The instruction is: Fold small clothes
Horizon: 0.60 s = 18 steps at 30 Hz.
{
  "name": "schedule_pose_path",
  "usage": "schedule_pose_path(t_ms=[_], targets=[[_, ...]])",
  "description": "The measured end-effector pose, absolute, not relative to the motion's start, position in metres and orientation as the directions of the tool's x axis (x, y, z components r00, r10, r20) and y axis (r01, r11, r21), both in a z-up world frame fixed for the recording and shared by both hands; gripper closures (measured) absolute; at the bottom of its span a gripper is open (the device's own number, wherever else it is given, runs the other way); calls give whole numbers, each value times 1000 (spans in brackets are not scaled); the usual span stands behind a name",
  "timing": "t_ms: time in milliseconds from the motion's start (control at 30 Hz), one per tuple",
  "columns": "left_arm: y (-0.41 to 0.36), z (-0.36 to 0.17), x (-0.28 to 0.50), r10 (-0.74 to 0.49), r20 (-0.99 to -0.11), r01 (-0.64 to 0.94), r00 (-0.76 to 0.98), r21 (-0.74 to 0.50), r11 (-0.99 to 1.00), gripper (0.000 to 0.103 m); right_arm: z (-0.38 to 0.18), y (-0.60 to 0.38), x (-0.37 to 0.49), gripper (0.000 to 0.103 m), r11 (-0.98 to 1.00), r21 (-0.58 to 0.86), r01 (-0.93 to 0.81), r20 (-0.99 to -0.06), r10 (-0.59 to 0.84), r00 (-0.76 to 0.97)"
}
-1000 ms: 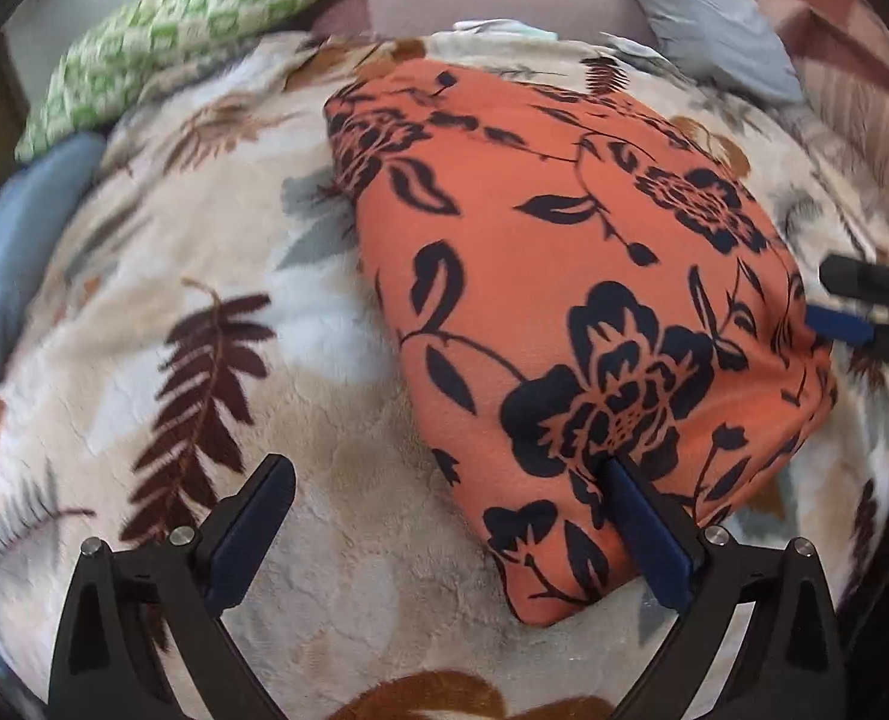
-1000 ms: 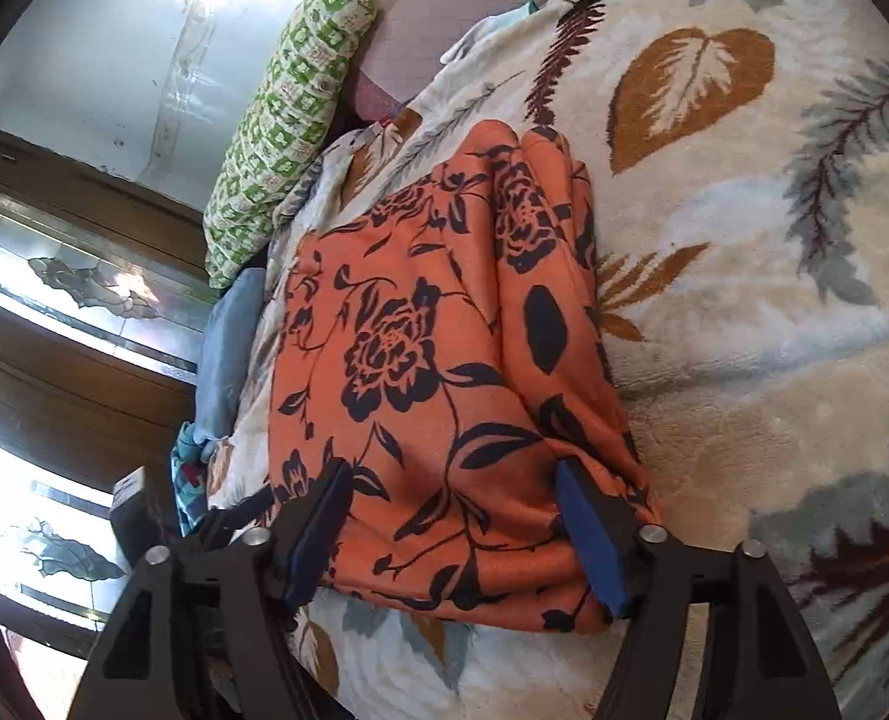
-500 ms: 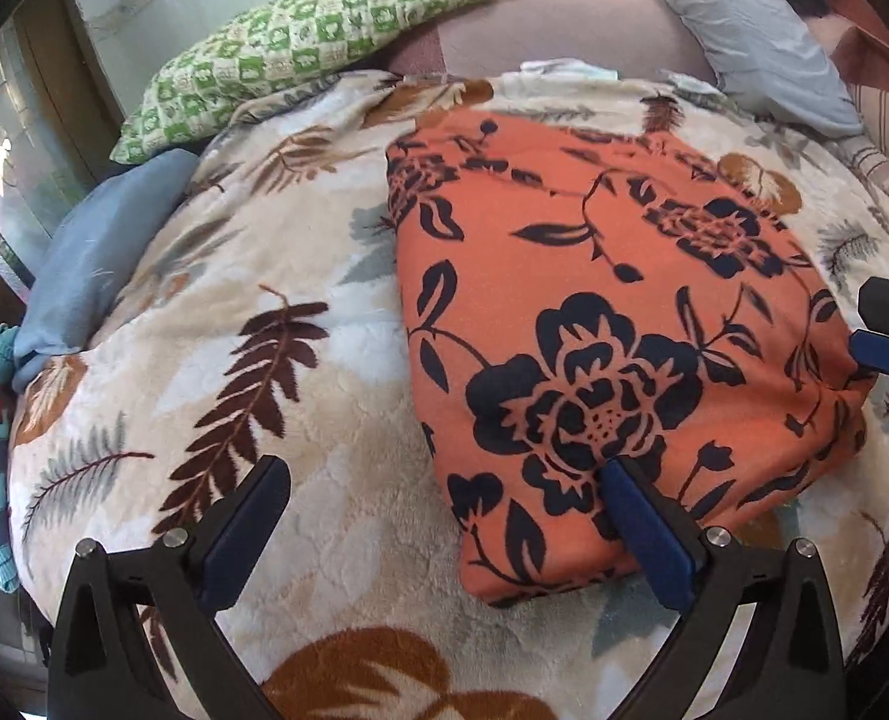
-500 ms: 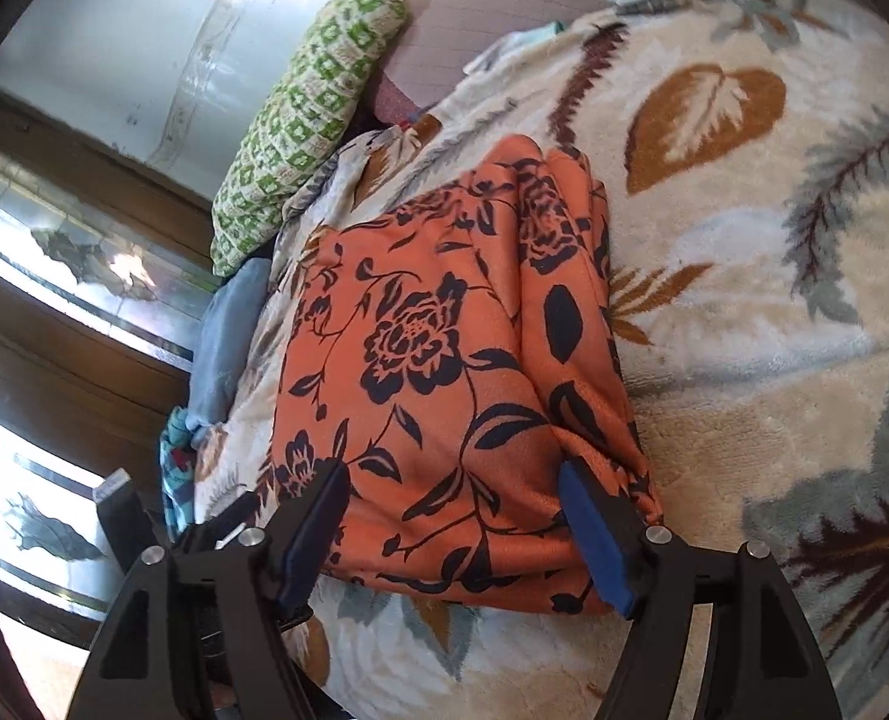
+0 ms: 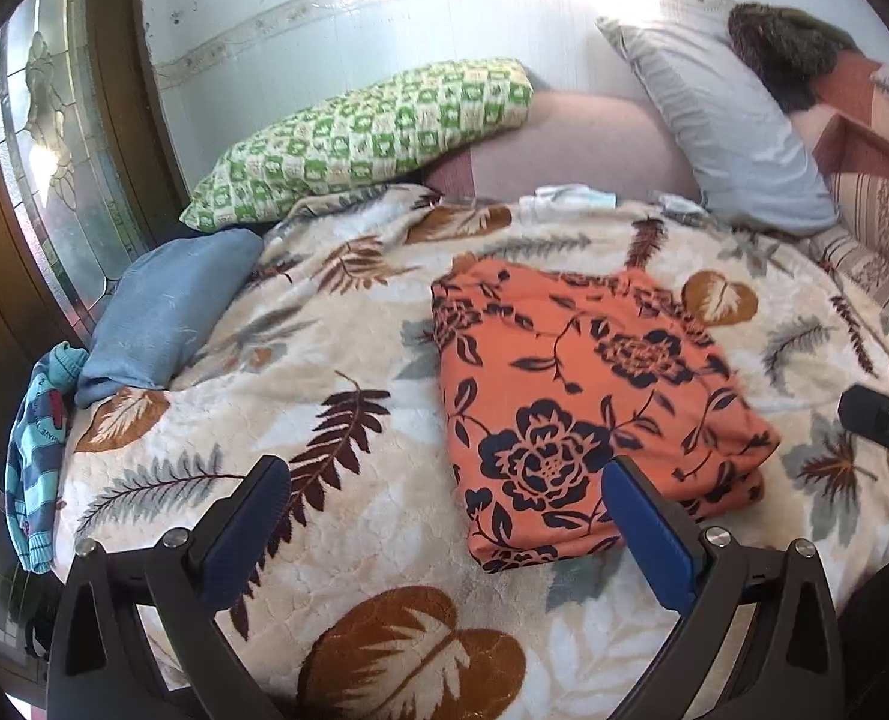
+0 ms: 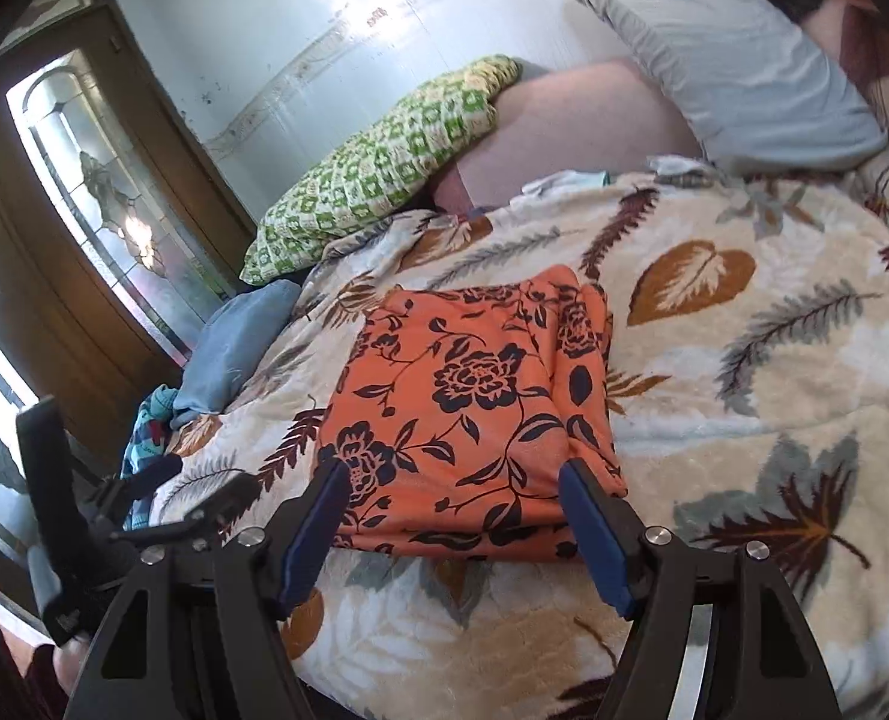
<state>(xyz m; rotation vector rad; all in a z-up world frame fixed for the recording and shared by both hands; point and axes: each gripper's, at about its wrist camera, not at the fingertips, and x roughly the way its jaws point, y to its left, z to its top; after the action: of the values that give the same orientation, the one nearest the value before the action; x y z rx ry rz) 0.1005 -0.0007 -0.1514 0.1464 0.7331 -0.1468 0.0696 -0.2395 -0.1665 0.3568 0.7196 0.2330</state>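
An orange cloth with a dark floral print [image 5: 588, 402] lies folded into a flat rectangle on the leaf-patterned blanket [image 5: 336, 420]. It also shows in the right wrist view [image 6: 468, 420]. My left gripper [image 5: 444, 498] is open and empty, raised above the blanket, just left of the cloth's near corner. My right gripper [image 6: 453, 498] is open and empty, hovering off the cloth's near edge. The right gripper's tip shows at the left wrist view's right edge [image 5: 882, 423]. The left gripper shows at the lower left of the right wrist view [image 6: 162, 516].
A green checked pillow [image 5: 360, 132], a grey pillow [image 5: 720, 126] and a pink cushion [image 5: 570, 144] line the wall. A blue cloth bundle [image 5: 168, 312] and a striped teal garment [image 5: 36, 450] lie at the bed's left edge by a glass-panelled wooden door [image 6: 102, 204].
Both grippers have pulled back and risen away from the folded orange cloth, which stays flat on the blanket. More of the bed, pillows and wall has come into view.
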Motion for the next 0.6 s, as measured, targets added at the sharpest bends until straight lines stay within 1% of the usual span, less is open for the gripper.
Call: schedule_pose_path(t_ms=[267,600], targets=[[6,-114,74,-93,-624,178,776,75,981,0,-129,-229,39,28,938,331,-99,-567,282,774],[16,-82,49,-83,-569,156,818,80,985,0,-109,-217,15,28,959,271,-76,-559,222,799]])
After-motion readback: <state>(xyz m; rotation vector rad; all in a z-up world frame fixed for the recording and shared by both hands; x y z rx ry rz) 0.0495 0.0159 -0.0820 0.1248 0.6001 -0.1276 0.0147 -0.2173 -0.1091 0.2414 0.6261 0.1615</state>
